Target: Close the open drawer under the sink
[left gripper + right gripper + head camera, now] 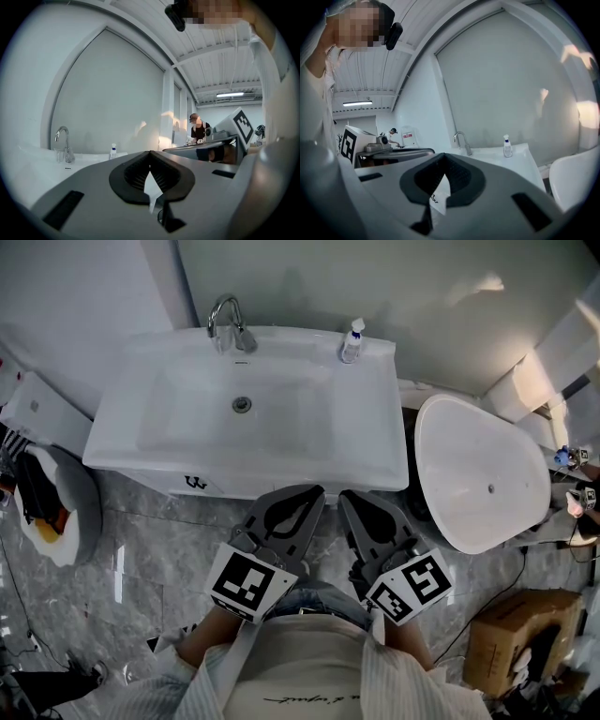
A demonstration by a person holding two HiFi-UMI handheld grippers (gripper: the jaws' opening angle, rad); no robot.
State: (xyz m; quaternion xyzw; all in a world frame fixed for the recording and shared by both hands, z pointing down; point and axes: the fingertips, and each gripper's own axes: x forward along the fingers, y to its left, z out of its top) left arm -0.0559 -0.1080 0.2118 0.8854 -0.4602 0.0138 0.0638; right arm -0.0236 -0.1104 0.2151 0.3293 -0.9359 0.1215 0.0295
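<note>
The white sink basin (169, 427) fills the upper middle of the head view. Just under its front edge shows a white drawer front (234, 486) with a small black logo; how far it stands out I cannot tell. My left gripper (317, 491) and right gripper (347, 495) are held side by side close to my body, tips pointing at the basin's front edge and just short of it. Both are shut with nothing between the jaws. The left gripper (150, 153) and right gripper (443, 155) each show tips meeting, with the basin beyond.
A chrome faucet (225, 322) and a small soap bottle (352, 341) stand at the basin's back. A white toilet (483, 470) with its lid down is right of the vanity. A cardboard box (511, 638) sits at lower right, a round white bin (66, 512) at left.
</note>
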